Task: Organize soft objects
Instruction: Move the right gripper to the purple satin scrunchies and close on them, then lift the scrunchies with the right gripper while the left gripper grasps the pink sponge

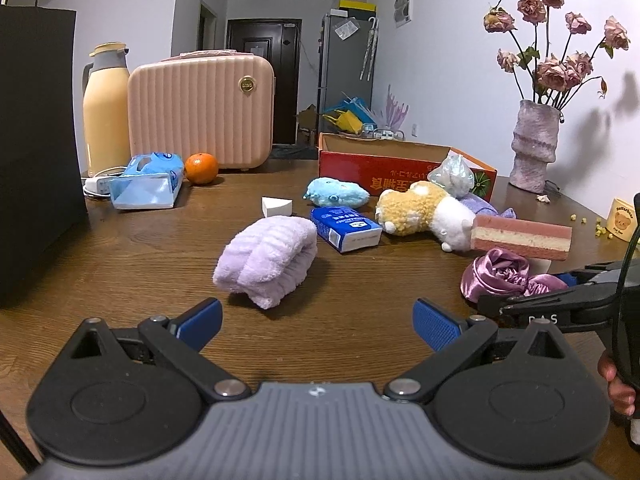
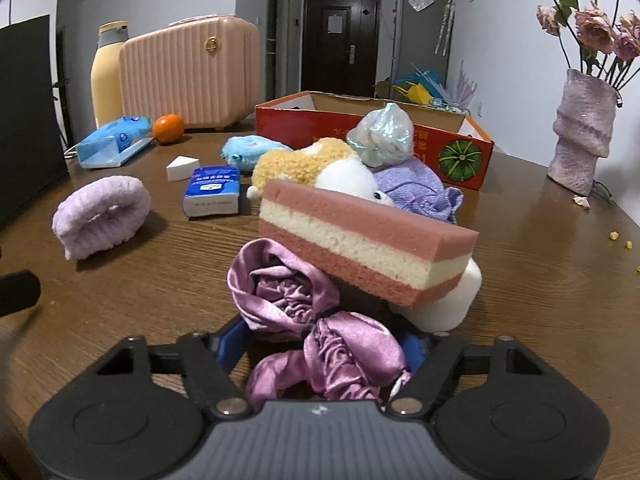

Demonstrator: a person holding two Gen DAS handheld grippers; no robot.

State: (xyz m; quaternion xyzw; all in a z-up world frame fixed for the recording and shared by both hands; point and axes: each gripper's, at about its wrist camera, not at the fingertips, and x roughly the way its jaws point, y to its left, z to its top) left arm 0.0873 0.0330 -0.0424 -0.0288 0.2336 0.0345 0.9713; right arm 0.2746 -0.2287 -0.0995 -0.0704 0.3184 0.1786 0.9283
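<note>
My left gripper [image 1: 318,326] is open and empty just in front of a rolled lilac towel [image 1: 266,258], also in the right wrist view [image 2: 100,214]. My right gripper [image 2: 320,344] has its jaws around a purple satin cloth [image 2: 316,320], seen from the left too [image 1: 504,276]; whether they grip it is unclear. A pink-and-cream sponge [image 2: 360,244] lies propped just beyond the cloth. Behind are a yellow-white plush [image 1: 424,210], a blue plush [image 1: 336,192], a tissue pack [image 1: 346,228] and a red cardboard box [image 1: 400,168].
A pink case [image 1: 202,110], a thermos [image 1: 106,108], an orange [image 1: 201,168] and a blue wipes pack [image 1: 146,182] stand at the back left. A black bag [image 1: 36,152] is on the left. A vase of dried roses [image 1: 534,146] stands at the right.
</note>
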